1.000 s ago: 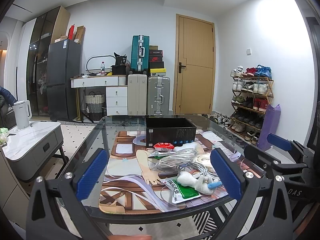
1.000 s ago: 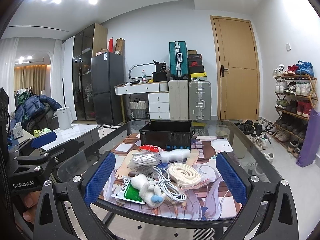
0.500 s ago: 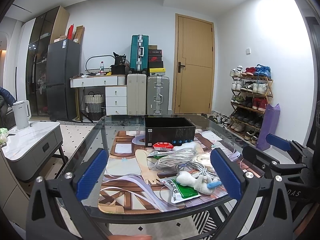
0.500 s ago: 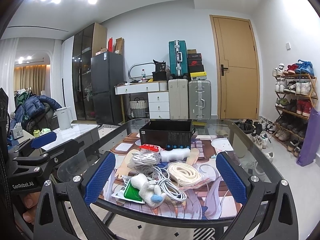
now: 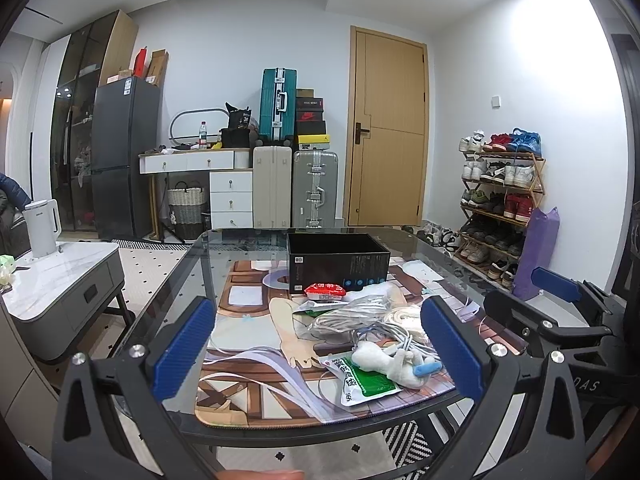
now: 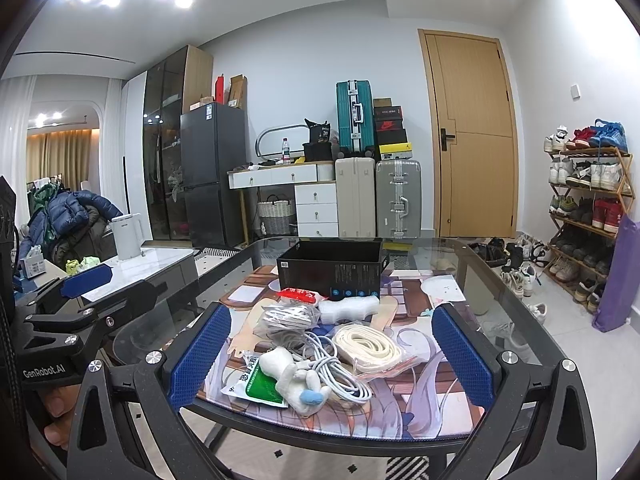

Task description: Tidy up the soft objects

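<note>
Soft items, one heap, lying on the printed mat (image 6: 424, 408) that covers the near half of the glass table (image 6: 472, 256). Nearest the front edge: small white plush toy (image 6: 294, 380) with a blue tip, resting partly on a green-and-white sachet (image 6: 256, 386) and touching a loose coil of white cable (image 6: 340, 368). Just right of the cable: cream webbing strap (image 6: 366, 346), coiled, in a clear bag. Behind these: bagged bundle of grey-white cord (image 6: 286, 318), a white padded piece (image 6: 348, 308), and a red-and-white packet (image 6: 300, 294) lying against the front wall of an open black box (image 6: 332, 270). The box stands upright behind the heap, toward the table's middle; whether anything lies inside it cannot be told. Left hand-held gripper (image 5: 320, 352): jaws spread wide, blue pads apart, nothing between them, held short of the table's near edge, left of the heap. Right hand-held gripper (image 6: 332, 354): likewise wide open and empty, held before the near edge and facing the heap. Each shows at the side of the other's view, the two held side by side. Fingers (image 6: 54, 420) of the person's hand show on the left handle.
</note>
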Available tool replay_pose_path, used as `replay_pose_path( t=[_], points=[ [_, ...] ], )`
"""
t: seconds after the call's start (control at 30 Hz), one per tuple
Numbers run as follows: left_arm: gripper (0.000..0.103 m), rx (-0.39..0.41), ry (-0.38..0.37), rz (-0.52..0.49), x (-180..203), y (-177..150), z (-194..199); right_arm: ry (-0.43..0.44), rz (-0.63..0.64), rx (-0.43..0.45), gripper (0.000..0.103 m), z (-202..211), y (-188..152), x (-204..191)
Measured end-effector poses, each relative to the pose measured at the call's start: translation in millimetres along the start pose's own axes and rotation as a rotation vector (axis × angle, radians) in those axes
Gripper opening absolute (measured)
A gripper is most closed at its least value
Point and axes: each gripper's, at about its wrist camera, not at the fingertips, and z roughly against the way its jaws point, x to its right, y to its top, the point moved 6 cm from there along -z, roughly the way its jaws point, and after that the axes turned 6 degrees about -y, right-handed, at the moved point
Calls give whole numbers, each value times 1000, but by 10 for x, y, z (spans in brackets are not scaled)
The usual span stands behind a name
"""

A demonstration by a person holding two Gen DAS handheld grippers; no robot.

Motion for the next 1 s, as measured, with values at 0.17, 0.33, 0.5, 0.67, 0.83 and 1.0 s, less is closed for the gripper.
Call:
replay_pose_path(
  t=[0.17,0.33,0.5,0.67,0.83,1.0],
  points=[
    [103,-43,-4,1,-15,-28,-93,-3,-12,-15,102,-37,11,33],
    [103,-203,-36,-13,11,-85,-441,42,12,-211,102,-500,50,92],
    [103,-337,-92,-29,78,46,-858,28,73,-335,102,-984,206,268],
    [103,-483,-161,10,154,120,-1288,30,91,-472,102,-1381,174,491],
    [103,-648,-171,54,205,24,-1825,-46,163,-535,102,-1600,102,655],
    [103,-741,-126,77,156,-141,-2089,-10,168,-582,102,-1701,-20,781]
  ],
)
